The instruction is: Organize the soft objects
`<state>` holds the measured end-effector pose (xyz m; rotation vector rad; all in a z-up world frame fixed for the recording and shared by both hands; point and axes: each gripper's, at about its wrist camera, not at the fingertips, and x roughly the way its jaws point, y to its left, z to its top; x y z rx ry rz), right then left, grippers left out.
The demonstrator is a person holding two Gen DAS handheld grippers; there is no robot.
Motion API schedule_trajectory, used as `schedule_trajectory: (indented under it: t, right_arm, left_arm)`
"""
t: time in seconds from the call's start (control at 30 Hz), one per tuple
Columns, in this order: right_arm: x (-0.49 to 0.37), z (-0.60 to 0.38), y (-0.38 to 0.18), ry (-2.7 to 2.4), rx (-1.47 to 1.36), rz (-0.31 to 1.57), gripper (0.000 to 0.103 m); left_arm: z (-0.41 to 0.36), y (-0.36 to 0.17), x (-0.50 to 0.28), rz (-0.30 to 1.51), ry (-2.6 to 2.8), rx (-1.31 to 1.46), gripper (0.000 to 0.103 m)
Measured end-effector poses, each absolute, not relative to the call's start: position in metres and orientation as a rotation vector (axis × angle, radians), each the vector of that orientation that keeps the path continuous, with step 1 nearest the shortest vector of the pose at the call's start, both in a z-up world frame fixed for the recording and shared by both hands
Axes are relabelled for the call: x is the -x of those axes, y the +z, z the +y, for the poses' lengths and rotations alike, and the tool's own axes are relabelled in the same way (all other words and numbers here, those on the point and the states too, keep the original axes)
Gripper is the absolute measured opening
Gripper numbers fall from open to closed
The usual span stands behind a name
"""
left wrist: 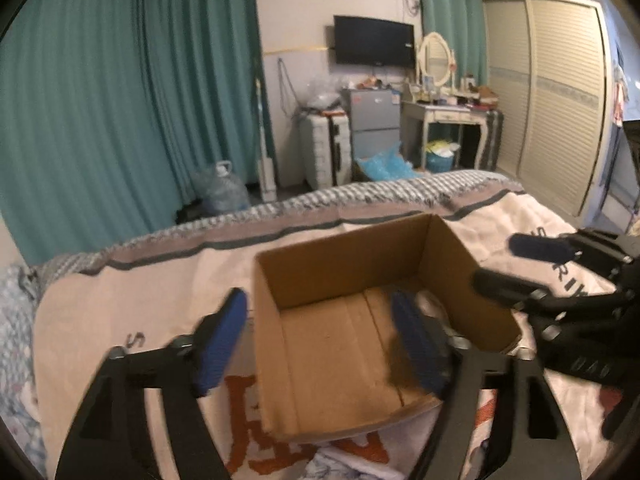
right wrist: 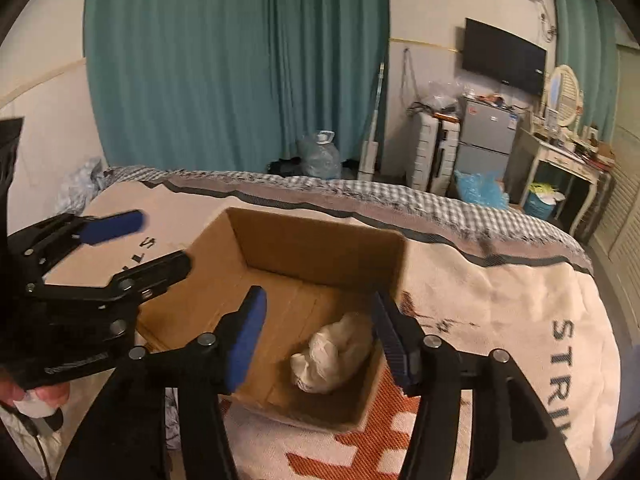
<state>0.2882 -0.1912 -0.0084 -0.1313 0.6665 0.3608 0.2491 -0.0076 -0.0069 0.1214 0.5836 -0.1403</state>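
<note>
An open cardboard box (left wrist: 320, 360) (right wrist: 288, 256) sits on a bed covered by a cream blanket with orange and dark print. A white soft bundle (right wrist: 336, 356) lies inside the box at its near right corner. My left gripper (left wrist: 320, 340) is open and empty, its fingers straddling the box's near left wall; it also shows in the right wrist view (right wrist: 152, 240). My right gripper (right wrist: 320, 340) is open and empty above the near edge of the box, over the bundle; it also shows in the left wrist view (left wrist: 508, 260).
The blanket (right wrist: 500, 320) spreads around the box. Beyond the bed's far edge stand teal curtains (left wrist: 120, 100), a water jug (left wrist: 224, 188), a white suitcase (left wrist: 324, 148), a small fridge (left wrist: 374, 120), a dressing table (left wrist: 444, 116) and a wardrobe (left wrist: 560, 100).
</note>
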Motion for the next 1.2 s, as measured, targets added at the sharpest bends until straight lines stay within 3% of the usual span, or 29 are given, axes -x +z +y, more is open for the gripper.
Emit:
schedule_trajectory:
  t: [0.07, 0.13, 0.23, 0.33, 0.53, 0.6, 0.8, 1.1, 1.2]
  right_arm:
    - [-0.275, -0.2, -0.001, 0.355, 0.127, 0.657, 0.057]
    - [-0.26, -0.204, 0.014, 0.346, 0.124, 0.642, 0.068]
    - [-0.225, -0.209, 0.048, 0.325, 0.149, 0.594, 0.073]
    - [-0.185, -0.21, 0.085, 0.303, 0.182, 0.546, 0.075]
    - [-0.106, -0.219, 0.128, 0.24, 0.18, 0.489, 0.094]
    - [-0.087, -0.223, 0.126, 0.24, 0.17, 0.5, 0.094]
    - [-0.054, -0.232, 0.074, 0.212, 0.17, 0.597, 0.094]
    - [-0.074, -0.238, -0.062, 0.246, 0.069, 0.844, 0.093]
    - [-0.087, -0.237, -0.095, 0.255, 0.057, 0.906, 0.081]
  left_arm:
    - [-0.004, 0.002, -0.233, 0.569, -0.138, -0.108, 0.081]
    - [0.001, 0.017, -0.216, 0.556, -0.133, -0.093, 0.081]
    - [0.003, 0.047, -0.186, 0.5, -0.122, -0.103, 0.081]
    - [0.008, 0.08, -0.147, 0.438, -0.118, -0.101, 0.096]
    - [0.013, 0.115, -0.079, 0.386, -0.073, -0.107, 0.096]
    - [0.013, 0.113, -0.067, 0.411, -0.071, -0.097, 0.096]
    - [0.007, 0.068, -0.045, 0.484, -0.057, -0.059, 0.096]
    - [-0.019, -0.066, -0.057, 0.721, -0.045, -0.045, 0.096]
    - [-0.026, -0.1, -0.058, 0.784, -0.025, -0.027, 0.096]
